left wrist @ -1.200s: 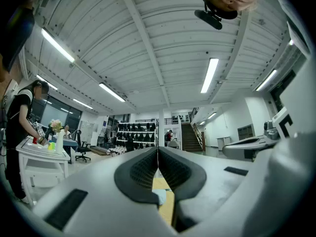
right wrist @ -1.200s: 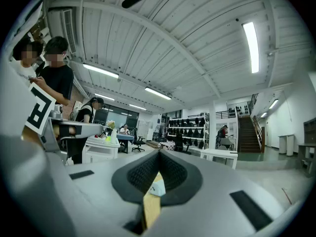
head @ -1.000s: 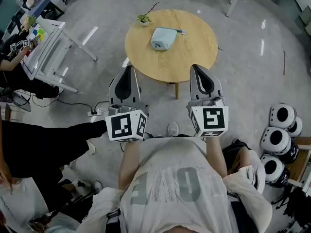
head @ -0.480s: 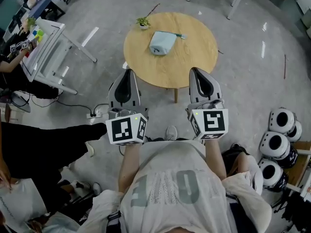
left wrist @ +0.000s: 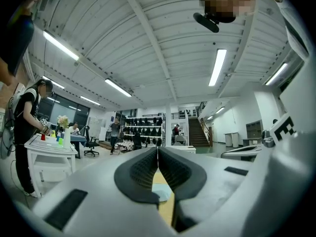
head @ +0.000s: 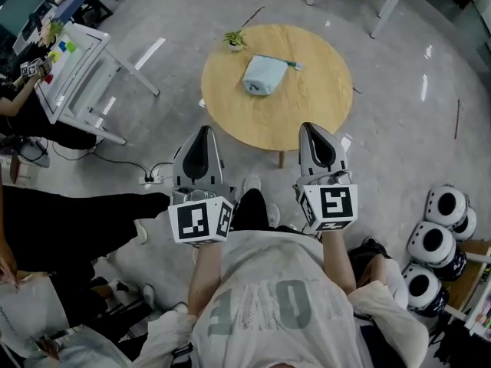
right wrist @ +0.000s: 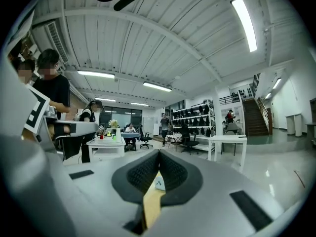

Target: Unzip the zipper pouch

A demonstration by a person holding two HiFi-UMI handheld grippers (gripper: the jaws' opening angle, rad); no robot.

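A pale blue zipper pouch (head: 262,76) lies on the round wooden table (head: 307,106), its pull tab pointing right. My left gripper (head: 202,132) hangs short of the table's near edge, jaws shut with nothing between them. My right gripper (head: 313,129) is level with it, tips just over the table's near rim, also shut and empty. Both are well apart from the pouch. In the left gripper view (left wrist: 158,149) a sliver of the pouch (left wrist: 162,195) shows below the closed jaws. The right gripper view (right wrist: 158,154) shows the pouch (right wrist: 159,183) and table through its gap.
A small potted plant (head: 233,40) stands at the table's far left rim. A white desk (head: 74,67) with coloured items is at the left, with a person beside it. Several white helmets (head: 436,240) lie on the floor at the right. Cables and a power strip (head: 152,178) run near my left.
The view has shifted: the table now lies slightly closer and further right in the frame. Both grippers stay side by side and shut. A leg and shoe now show between them.
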